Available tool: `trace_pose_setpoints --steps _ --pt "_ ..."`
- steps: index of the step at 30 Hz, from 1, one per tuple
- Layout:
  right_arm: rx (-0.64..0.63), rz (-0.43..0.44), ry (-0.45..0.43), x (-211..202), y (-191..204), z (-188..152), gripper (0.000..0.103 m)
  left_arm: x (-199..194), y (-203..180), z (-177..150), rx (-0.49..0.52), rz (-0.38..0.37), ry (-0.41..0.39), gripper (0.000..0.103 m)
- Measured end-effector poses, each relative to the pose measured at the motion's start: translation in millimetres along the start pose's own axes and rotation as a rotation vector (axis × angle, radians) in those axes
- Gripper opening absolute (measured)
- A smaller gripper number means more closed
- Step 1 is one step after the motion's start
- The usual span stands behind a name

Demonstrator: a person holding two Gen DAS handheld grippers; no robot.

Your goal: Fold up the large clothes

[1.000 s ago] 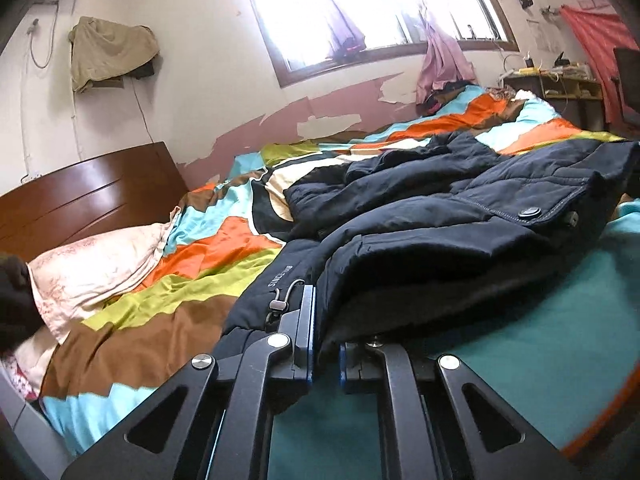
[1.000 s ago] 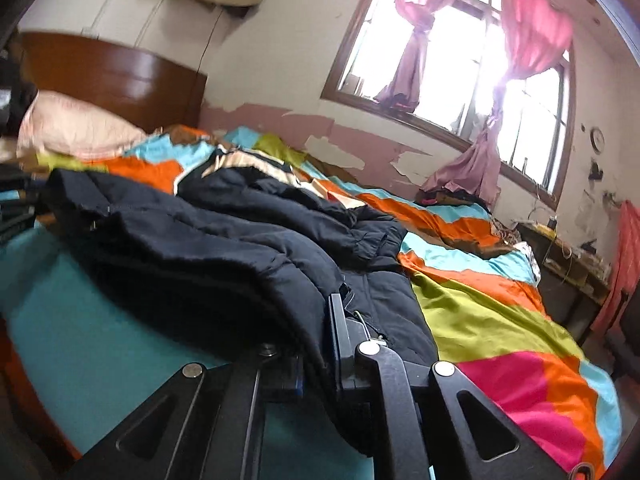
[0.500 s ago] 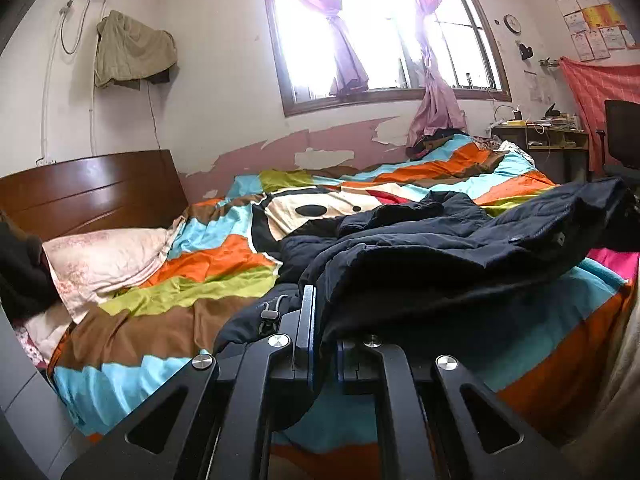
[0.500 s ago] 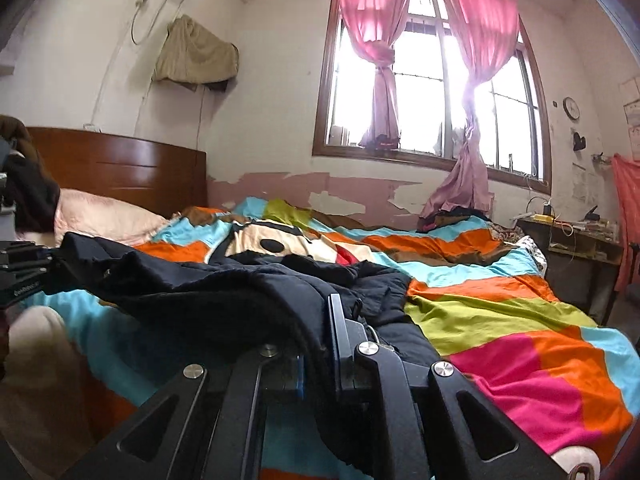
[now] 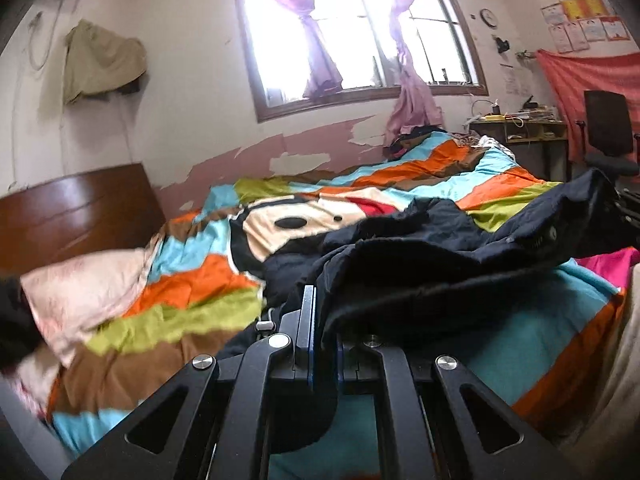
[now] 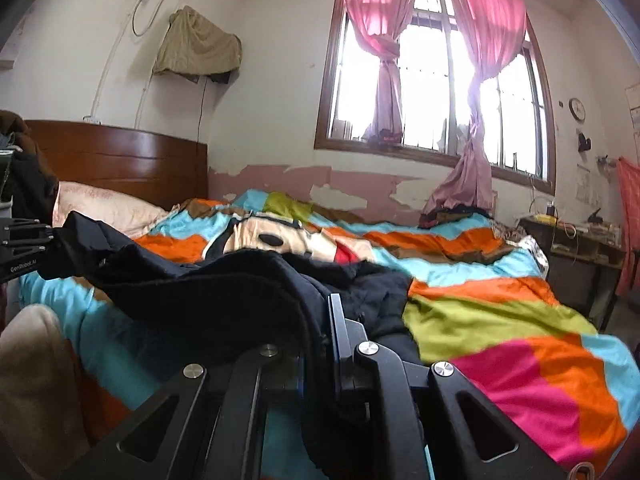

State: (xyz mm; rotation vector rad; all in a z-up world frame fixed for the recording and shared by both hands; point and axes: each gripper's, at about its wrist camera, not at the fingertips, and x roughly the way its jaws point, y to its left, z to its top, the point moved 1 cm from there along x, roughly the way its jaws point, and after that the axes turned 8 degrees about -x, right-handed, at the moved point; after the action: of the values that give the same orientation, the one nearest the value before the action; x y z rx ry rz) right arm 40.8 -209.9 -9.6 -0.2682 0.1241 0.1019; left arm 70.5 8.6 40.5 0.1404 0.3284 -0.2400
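- Near the bottom of the left wrist view, left tool (image 5: 322,328): jaws clamped together on a dark fold of the navy jacket (image 5: 460,256).
- Right tool (image 6: 320,336): jaws clamped on another edge of the same jacket (image 6: 224,280); cloth drapes over its left finger.
- Jacket hangs bunched between both tools, above the near side of the bed; its far part rests on the striped quilt (image 5: 192,292).
- Right wrist view: left tool (image 6: 24,248) visible at far left, gripping the jacket's end, well apart from the right tool.
- Left wrist view: jacket stretches to the right edge, where dark tool parts are barely visible.
- Quilt (image 6: 500,320) has orange, green, cyan, brown, pink bands and a cartoon face print (image 6: 280,240) at center, partly covered by the jacket.
- Pink pillow (image 5: 80,284) lies at left, beside the wooden headboard (image 6: 120,164).
- Window (image 6: 436,80) with pink curtains on the far wall; peeling paint below it.
- Desk (image 5: 520,132) and black chair (image 5: 608,132) at far right.
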Motion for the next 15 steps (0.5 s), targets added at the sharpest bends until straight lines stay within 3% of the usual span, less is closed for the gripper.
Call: trace_pose_setpoints --steps 5,13,15 --pt "0.019 -0.020 -0.047 23.6 -17.9 28.9 0.009 21.3 10.7 35.4 0.005 0.002 -0.034 0.005" --pt "0.019 -0.025 -0.006 94.7 -55.3 76.1 0.009 81.7 17.8 87.4 0.080 0.025 -0.084 0.005" --pt "0.018 -0.024 -0.004 111.8 -65.1 83.3 0.009 100.1 22.9 96.7 0.101 0.047 -0.132 0.005"
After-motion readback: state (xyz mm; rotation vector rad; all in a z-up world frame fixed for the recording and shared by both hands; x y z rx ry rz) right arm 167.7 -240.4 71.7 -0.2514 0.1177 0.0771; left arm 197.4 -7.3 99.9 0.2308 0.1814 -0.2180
